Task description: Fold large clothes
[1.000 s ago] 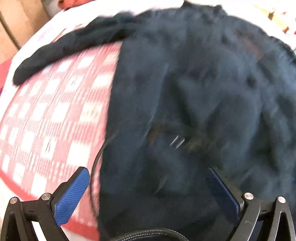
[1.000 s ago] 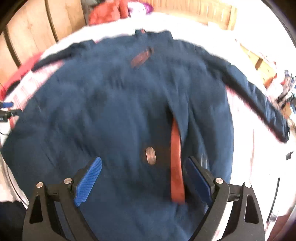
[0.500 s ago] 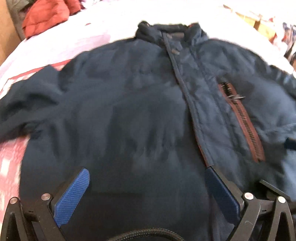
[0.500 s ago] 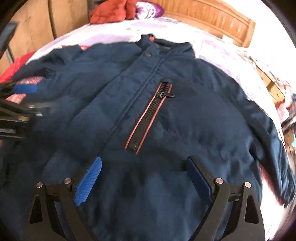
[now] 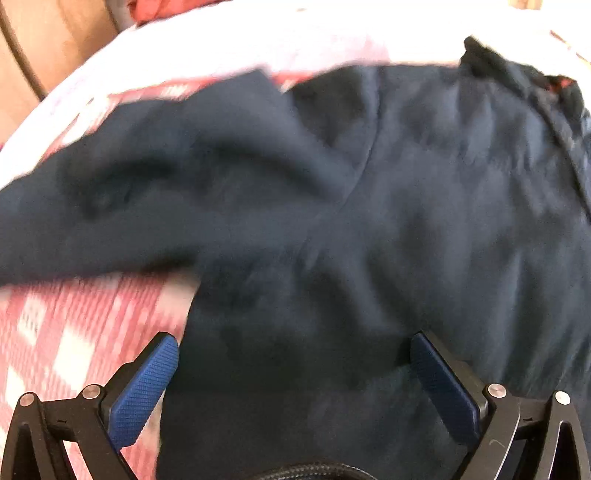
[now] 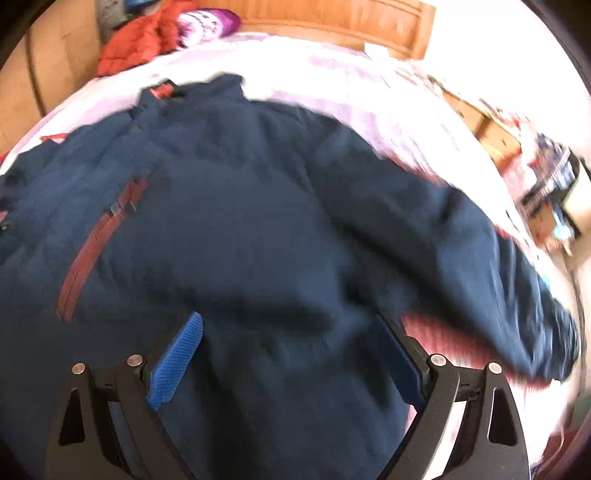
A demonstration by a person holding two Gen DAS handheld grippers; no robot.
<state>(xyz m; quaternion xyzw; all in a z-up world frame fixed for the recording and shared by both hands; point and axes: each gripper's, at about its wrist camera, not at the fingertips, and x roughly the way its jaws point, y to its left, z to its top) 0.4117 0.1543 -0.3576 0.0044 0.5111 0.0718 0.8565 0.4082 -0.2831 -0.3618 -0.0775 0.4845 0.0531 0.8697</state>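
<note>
Jacket [image 6: 258, 229]: spread flat on bed [image 6: 332, 74]. Left gripper [image 5: 293, 373] and right gripper [image 6: 291, 354]: I hold both spread apart, empty, above it. I'd grab each sleeve [image 5: 110, 206] near its cuff, folding inward.

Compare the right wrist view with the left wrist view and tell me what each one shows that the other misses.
Right wrist only: the jacket's rust-red chest zipper, the wooden headboard, a crumpled red garment and the jacket's right sleeve.

Left wrist only: the jacket's left sleeve, lying across the cloth.

Both: the navy blue padded jacket spread on the red-and-white checked cloth, and open jaws holding nothing.
</note>
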